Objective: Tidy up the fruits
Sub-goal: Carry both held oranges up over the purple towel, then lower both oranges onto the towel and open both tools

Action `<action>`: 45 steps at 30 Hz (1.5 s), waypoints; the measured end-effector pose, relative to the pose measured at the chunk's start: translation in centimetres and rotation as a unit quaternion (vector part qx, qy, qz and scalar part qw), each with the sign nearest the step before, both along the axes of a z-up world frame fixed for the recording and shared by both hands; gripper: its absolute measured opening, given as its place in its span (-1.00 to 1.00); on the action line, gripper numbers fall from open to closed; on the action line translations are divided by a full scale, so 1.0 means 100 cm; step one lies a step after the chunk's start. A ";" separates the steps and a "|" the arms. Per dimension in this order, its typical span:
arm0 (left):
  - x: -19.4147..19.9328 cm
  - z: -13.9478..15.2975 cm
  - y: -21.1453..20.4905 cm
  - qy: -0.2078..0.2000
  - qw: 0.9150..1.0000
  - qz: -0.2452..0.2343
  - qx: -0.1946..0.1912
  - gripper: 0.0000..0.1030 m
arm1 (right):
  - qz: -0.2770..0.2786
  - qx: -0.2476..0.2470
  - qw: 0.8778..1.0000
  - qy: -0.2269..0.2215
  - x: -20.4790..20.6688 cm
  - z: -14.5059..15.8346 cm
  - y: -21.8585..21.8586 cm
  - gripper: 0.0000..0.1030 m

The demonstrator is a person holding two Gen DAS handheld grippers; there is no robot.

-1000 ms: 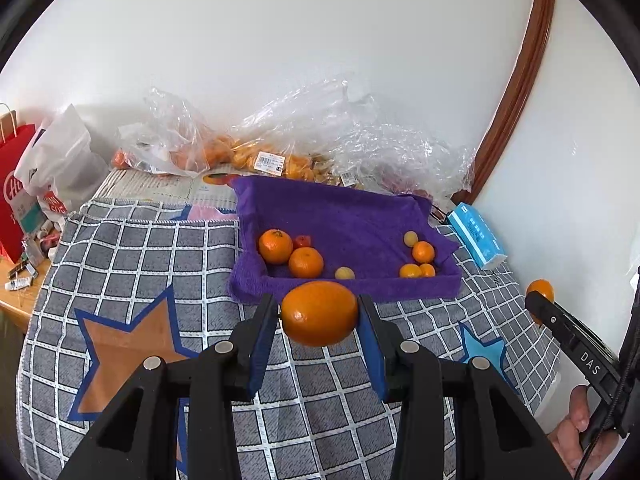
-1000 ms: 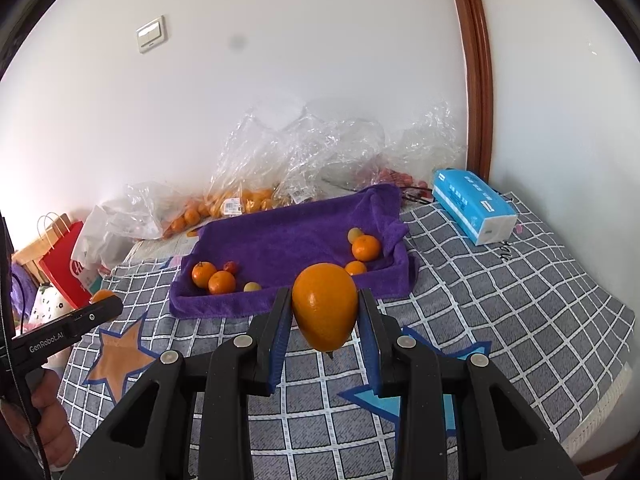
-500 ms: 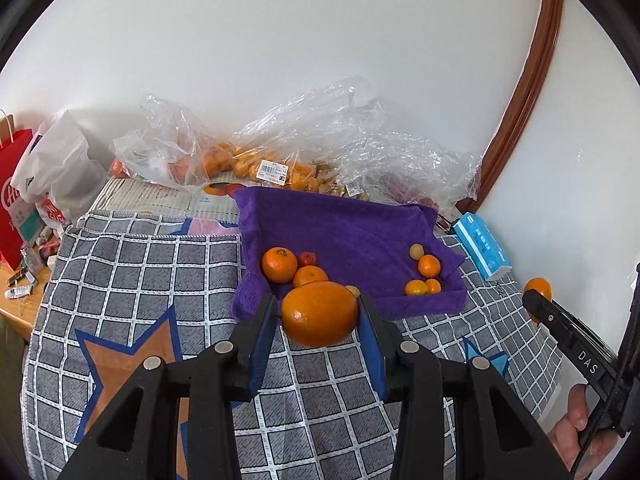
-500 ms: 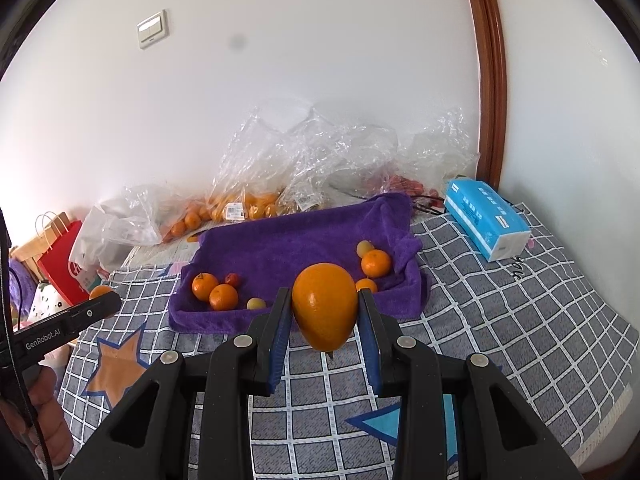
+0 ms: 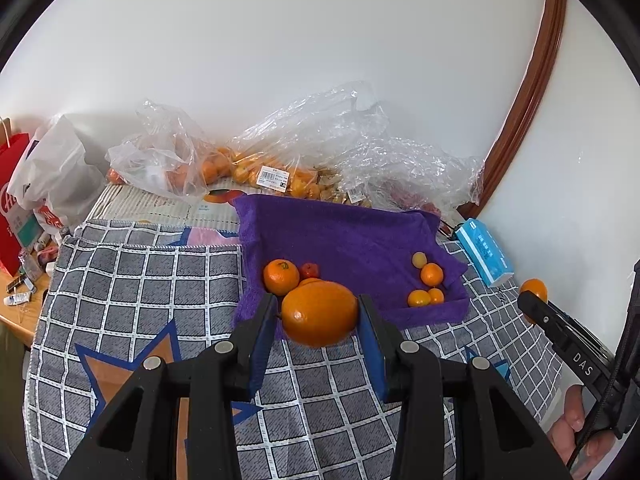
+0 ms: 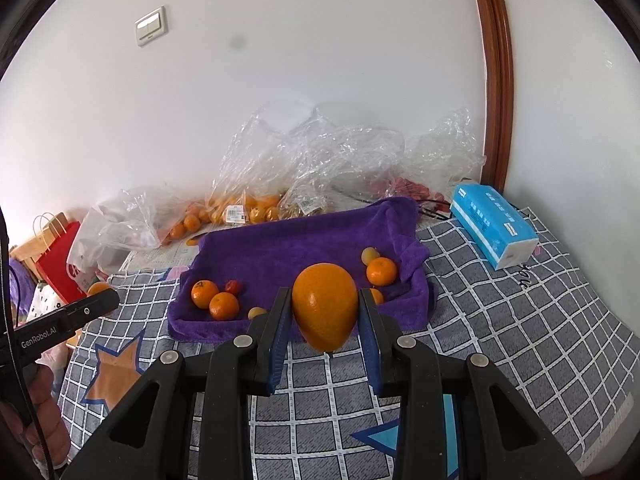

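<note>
Left tool (image 5: 318, 316) is clamped on a large orange (image 5: 320, 313), which I carry crosswise between the blue pads. Over the last second the purple towel tray (image 5: 360, 236) has slid closer ahead of this tool, so the orange now hangs over the tray's near rim, hiding part of the mandarins (image 5: 281, 277) just beyond it. I judge I am nearly in place to set it down with that left-hand group. Off to the right of this tool, a cluster of small citrus (image 5: 431, 274) sits in the tray's other corner, and beyond that my right tool's tip shows with its fruit.

Right tool (image 6: 325, 322) is clamped on a second orange (image 6: 325, 306), held pointed end down. From here too the tray (image 6: 304, 248) has drawn nearer; this orange hovers over the near rim, with a mandarin (image 6: 381, 271) just ahead and to the right.

Under both tools lies a grey checked cloth (image 6: 520, 320) with star patches. Behind the tray are crumpled plastic bags (image 6: 320, 160) of fruit against a white wall, and a blue tissue pack (image 6: 494, 226) to the right.
</note>
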State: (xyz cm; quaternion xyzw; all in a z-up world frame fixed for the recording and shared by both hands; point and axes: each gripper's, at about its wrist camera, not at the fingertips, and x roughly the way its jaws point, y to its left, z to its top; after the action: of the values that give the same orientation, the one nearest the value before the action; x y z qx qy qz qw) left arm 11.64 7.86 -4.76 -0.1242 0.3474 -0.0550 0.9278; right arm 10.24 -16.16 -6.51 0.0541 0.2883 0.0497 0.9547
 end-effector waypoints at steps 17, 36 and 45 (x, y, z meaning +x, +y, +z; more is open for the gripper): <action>0.048 -0.016 0.032 0.020 0.999 0.028 -0.001 -0.26 | -0.004 0.001 1.000 0.001 0.044 0.002 -0.003 -0.37; 0.112 -0.048 0.022 0.047 0.999 0.017 -0.014 -0.26 | 0.022 0.005 0.997 0.070 0.147 -0.071 -0.015 -0.37; 0.125 -0.061 0.002 0.044 0.999 -0.010 -0.020 -0.26 | 0.037 -0.002 0.994 0.104 0.171 -0.106 -0.011 -0.37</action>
State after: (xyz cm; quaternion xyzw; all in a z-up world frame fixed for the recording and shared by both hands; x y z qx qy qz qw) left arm 24.16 8.09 -10.82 -0.1421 0.3874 -0.0655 0.9085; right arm 27.34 -17.22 -17.15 0.0463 0.3875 0.0790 0.9173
